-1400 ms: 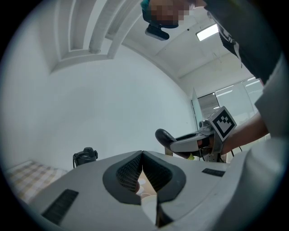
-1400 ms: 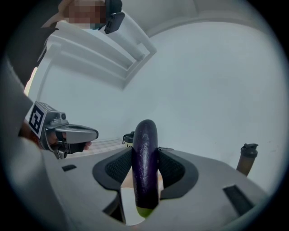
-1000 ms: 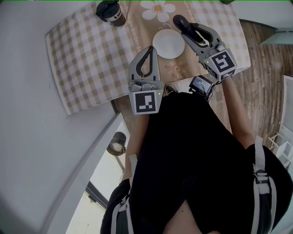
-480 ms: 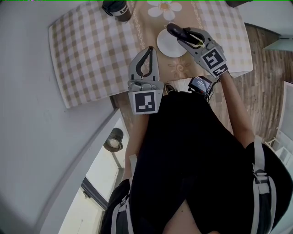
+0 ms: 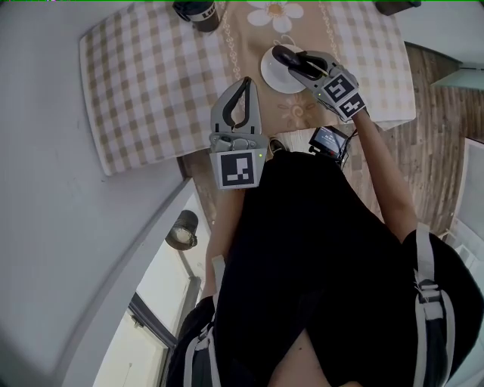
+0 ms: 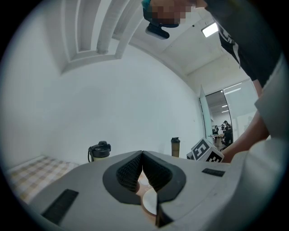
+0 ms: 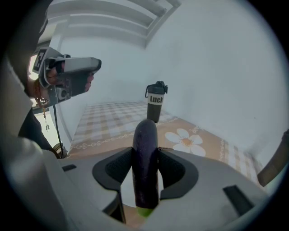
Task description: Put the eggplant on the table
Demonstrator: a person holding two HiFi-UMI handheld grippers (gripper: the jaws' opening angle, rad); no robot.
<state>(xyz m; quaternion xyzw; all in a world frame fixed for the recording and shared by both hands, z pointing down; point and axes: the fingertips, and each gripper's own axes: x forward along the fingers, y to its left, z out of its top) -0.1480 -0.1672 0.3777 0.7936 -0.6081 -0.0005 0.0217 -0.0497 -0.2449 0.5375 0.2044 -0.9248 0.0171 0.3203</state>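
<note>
While its dark pads clamp the smooth, glossy purple eggplant (image 7: 145,135) by its sides, the right gripper (image 7: 145,152) hangs over a round white dish (image 5: 272,75) on the check-clothed table (image 5: 144,83). The eggplant's long axis runs along the jaws, with its rounded tip pointing far-left and its green stem end back. The left gripper (image 6: 142,155) is closed and empty, its textured pads meeting.

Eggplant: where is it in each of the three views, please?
Head view: eggplant at top, right of centre, held by the right gripper, overlapping the white plate.
Left gripper view: not in it.
Right gripper view: eggplant at centre, between the fingers.
Shared landmark: the dark-lidded bottle.
</note>
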